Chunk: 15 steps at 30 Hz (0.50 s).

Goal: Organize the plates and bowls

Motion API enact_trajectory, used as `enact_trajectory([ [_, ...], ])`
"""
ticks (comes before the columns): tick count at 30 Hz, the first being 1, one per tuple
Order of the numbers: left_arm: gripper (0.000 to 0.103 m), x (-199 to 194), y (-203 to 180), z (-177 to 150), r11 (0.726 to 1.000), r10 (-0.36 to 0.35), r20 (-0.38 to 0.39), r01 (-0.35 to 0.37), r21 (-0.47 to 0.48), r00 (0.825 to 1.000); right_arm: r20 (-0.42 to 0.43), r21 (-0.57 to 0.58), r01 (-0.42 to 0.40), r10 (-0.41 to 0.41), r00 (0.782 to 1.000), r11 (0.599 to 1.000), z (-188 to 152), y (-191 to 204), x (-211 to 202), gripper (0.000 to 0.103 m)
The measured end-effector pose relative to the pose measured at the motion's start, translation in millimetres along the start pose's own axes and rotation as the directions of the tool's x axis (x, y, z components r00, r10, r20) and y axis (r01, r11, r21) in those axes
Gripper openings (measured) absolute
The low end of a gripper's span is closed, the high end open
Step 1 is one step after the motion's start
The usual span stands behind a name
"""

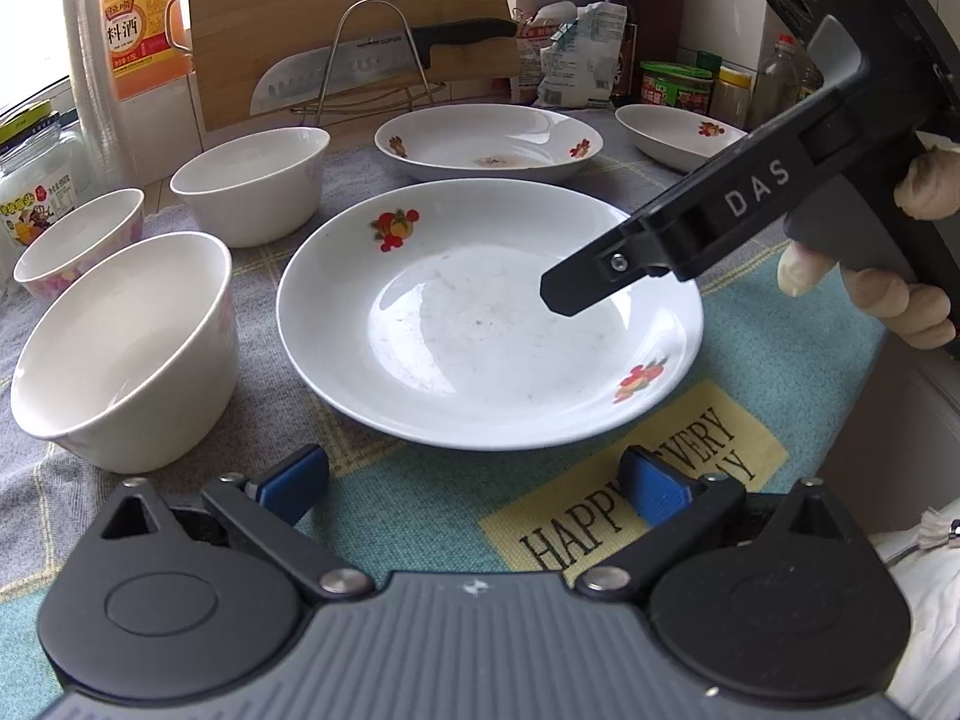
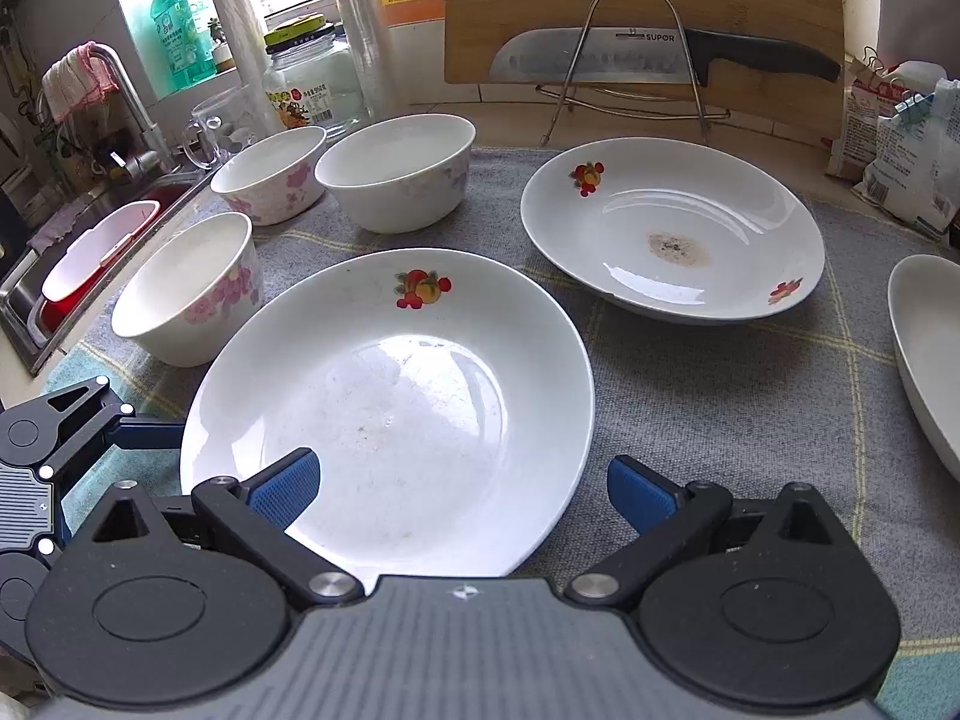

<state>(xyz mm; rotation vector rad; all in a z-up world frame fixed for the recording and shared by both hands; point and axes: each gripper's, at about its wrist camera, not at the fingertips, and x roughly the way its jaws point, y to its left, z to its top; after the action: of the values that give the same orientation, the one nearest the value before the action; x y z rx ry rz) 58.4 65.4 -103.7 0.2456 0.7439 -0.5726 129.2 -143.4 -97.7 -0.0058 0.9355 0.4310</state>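
A white plate with fruit prints (image 1: 486, 324) (image 2: 396, 408) lies on the mat in front of both grippers. My left gripper (image 1: 474, 489) is open and empty, just short of its near rim. My right gripper (image 2: 462, 489) is open and empty, its jaws straddling the plate's near right edge; it shows from the side over the plate in the left wrist view (image 1: 564, 294). A second plate (image 1: 489, 141) (image 2: 672, 228) with a brown stain lies behind. A third plate (image 1: 678, 135) (image 2: 927, 354) is at the right. Three white bowls (image 1: 120, 348) (image 1: 252, 183) (image 1: 78, 243) stand at the left.
A wooden cutting board (image 2: 642, 6) and a knife (image 2: 660, 54) on a wire rack stand at the back. Bottles, jars and bags line the wall (image 1: 675, 84). A sink (image 2: 78, 258) with a faucet lies at the far left. The mat (image 1: 636, 510) covers the counter.
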Motion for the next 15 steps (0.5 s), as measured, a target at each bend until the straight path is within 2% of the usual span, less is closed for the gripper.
enact_trajectory([
  [15,0.103,11,1,5,1.000,-0.010,0.039,0.009,0.010,0.999,-0.075,-0.055,-0.068,0.064,0.995,0.996,23,-16,29,0.103],
])
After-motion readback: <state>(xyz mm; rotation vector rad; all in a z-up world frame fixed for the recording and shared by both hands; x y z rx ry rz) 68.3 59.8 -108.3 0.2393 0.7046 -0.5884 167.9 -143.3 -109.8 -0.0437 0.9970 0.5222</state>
